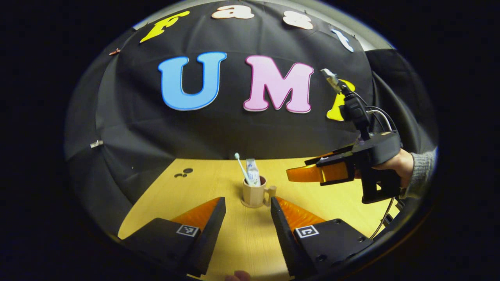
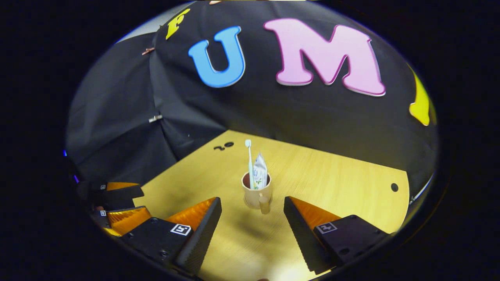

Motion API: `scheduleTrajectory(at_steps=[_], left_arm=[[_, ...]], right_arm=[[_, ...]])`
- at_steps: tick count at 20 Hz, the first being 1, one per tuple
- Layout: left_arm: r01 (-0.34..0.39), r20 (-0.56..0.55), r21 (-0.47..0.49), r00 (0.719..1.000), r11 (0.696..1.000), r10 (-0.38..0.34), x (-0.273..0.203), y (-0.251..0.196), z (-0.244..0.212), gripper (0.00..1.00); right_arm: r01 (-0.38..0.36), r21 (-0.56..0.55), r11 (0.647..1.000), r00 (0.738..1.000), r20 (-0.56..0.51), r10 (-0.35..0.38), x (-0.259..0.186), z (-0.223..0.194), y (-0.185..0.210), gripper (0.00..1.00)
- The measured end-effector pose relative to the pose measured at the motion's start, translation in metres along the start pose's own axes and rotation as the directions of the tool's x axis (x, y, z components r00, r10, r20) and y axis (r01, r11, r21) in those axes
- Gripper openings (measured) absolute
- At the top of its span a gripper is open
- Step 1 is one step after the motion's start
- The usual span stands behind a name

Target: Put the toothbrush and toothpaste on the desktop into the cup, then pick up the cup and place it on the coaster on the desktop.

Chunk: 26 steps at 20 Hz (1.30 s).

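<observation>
the cup (image 1: 253,193) stands upright on the desktop (image 1: 218,183), and a thin round edge showing under its base looks like the coaster (image 1: 250,204), so the cup appears already seated on it. the toothbrush (image 1: 241,167) stands in the cup, leaning away from the handle side in the left gripper view, head up; the toothpaste (image 1: 253,171) stands beside it in the same cup, crimped end up. the long axis of both runs near vertical. the cup handle (image 1: 271,192) points toward the right gripper's side.

the left gripper (image 1: 247,218) has its jaws spread wide and holds nothing; the cup lies straight ahead of it, centred between the fingers but apart from them. the right gripper (image 2: 252,218) is likewise spread and empty, with the cup dead ahead and the handle turned toward it. seen from the left gripper view, the right gripper hangs above the desktop, beside the cup on the handle side, held by a hand (image 1: 398,164).

judgement: both placements look complete; which gripper is nearer the cup cannot be told. any withdrawal should go straight back from the cup, clear of the handle.
</observation>
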<state>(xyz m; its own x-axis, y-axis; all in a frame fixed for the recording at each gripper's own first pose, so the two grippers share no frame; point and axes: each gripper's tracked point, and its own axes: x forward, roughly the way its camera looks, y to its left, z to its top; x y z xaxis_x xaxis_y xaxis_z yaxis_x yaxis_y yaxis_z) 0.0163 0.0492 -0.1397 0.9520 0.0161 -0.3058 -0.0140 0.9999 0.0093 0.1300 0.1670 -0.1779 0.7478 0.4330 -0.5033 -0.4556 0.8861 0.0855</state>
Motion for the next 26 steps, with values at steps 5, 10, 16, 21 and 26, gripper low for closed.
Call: scheduleTrajectory(at_steps=[5, 10, 16, 21, 26], left_arm=[[0.038, 0.073, 0.018, 0.997, 0.999, -0.039, -0.014, -0.019, 0.048, 0.78], [0.081, 0.146, 0.057, 0.985, 0.995, -0.089, -0.035, -0.040, 0.081, 0.80], [0.096, 0.218, 0.089, 0.969, 0.991, -0.114, -0.054, -0.058, 0.103, 0.80], [0.094, 0.234, 0.071, 0.966, 0.993, -0.109, -0.058, -0.062, 0.110, 0.84], [0.103, 0.228, 0.061, 0.967, 0.993, -0.114, -0.056, -0.067, 0.112, 0.93]], right_arm=[[0.050, 0.061, 0.997, 0.988, 0.140, -0.058, -0.073, 0.030, 0.013, 0.98], [0.071, 0.079, 0.994, 0.967, 0.237, -0.088, -0.133, 0.042, 0.029, 0.98], [0.126, 0.091, 0.988, 0.936, 0.320, -0.149, -0.175, 0.060, 0.020, 0.98], [0.158, 0.082, 0.984, 0.924, 0.339, -0.177, -0.185, 0.062, 0.014, 0.98], [0.154, 0.079, 0.985, 0.929, 0.328, -0.171, -0.187, 0.059, 0.014, 0.98]])
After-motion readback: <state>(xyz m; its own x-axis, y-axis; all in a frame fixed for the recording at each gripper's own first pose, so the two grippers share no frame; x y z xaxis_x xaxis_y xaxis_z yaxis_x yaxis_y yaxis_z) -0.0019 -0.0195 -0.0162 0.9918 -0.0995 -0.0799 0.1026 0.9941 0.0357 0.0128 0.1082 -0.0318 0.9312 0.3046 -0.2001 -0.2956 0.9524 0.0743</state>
